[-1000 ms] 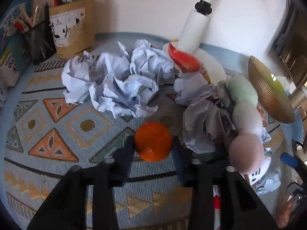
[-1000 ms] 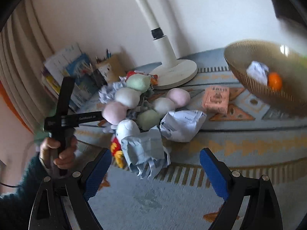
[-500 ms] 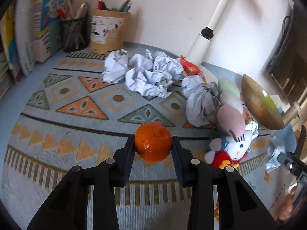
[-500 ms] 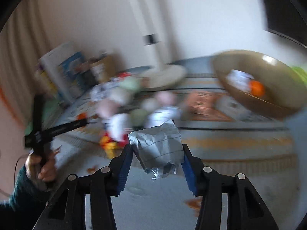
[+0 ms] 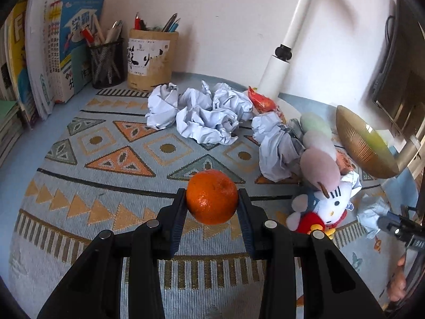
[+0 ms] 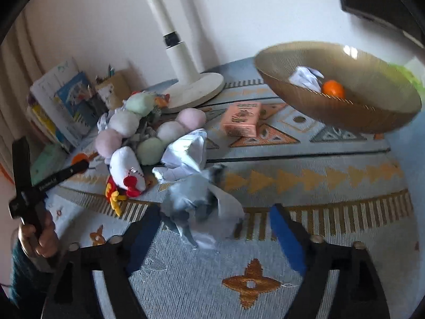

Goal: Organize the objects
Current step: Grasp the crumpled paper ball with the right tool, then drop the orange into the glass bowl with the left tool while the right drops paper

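Since a second ago, the left hand-held gripper (image 5: 212,207) has carried its orange (image 5: 211,197) back from the crumpled paper heap (image 5: 204,115), and it now hangs clamped between the pads above the patterned table cloth (image 5: 106,175). The right hand-held gripper (image 6: 216,228) closed on a grey crumpled paper ball (image 6: 198,204) and has just been opening again; its jaws stand wide, with the ball loose between them at the table's near edge.

Sorting looks barely begun. The golden bowl (image 6: 345,117) holds one orange and one white paper wad. The mesh pen cup (image 5: 107,62) and kraft pen holder (image 5: 151,58) hold pens. Still loose on the table: the paper heap, the plush balls (image 6: 124,123), the cat plush toy (image 5: 325,207), and a pink box (image 6: 241,119).
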Demonstrator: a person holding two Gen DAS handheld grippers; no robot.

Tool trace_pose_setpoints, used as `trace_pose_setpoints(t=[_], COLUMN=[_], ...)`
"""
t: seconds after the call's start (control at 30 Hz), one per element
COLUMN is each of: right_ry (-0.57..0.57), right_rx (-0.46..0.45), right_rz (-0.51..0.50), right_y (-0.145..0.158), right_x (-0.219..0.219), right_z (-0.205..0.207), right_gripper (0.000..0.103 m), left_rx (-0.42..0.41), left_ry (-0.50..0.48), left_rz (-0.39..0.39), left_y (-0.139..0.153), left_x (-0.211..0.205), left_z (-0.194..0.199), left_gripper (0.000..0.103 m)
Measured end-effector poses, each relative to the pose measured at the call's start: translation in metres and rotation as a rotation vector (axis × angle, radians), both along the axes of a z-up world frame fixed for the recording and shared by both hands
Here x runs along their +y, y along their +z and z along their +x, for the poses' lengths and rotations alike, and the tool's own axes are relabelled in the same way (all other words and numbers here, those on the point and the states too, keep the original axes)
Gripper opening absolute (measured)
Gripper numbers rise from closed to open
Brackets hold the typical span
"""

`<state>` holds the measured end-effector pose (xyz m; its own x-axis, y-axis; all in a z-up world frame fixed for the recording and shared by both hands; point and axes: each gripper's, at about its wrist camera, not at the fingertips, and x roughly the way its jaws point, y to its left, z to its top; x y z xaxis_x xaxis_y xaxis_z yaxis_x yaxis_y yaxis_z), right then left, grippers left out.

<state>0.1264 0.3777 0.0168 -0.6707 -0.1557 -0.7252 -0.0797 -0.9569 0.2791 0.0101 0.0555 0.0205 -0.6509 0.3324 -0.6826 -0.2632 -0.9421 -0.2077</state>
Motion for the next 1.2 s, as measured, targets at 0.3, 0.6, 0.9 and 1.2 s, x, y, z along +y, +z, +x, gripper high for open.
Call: trace_pose_setpoints(t=[0.3, 0.6, 0.9, 1.2], right_ry=[0.072, 0.043, -0.306, -0.469], right_rx=[-0.016, 0.081, 0.254, 0.134], right_rz=[0.047, 0.125, -0.017, -0.118], right_y=[-0.002, 0.009, 0.099, 0.080], right_x=[-0.023, -0.028, 0.111, 0.185], right_z=[-0.010, 0.005, 0.023, -0.038], right_gripper=[0.088, 0.048, 0.049, 0.074], left_rx=[0.001, 0.011, 0.083, 0.011], left_ry=[-0.004, -0.001, -0.320, -0.447], left_rz=[-0.012, -0.066, 0.041, 0.057], left_y=[-0.001, 0.005, 0.127, 0.112], left_x=[0.001, 0.008, 0.155, 0.318], left_z=[-0.001, 0.004, 0.006, -0.040], left_gripper=[0.034, 0.034, 0.034, 0.054])
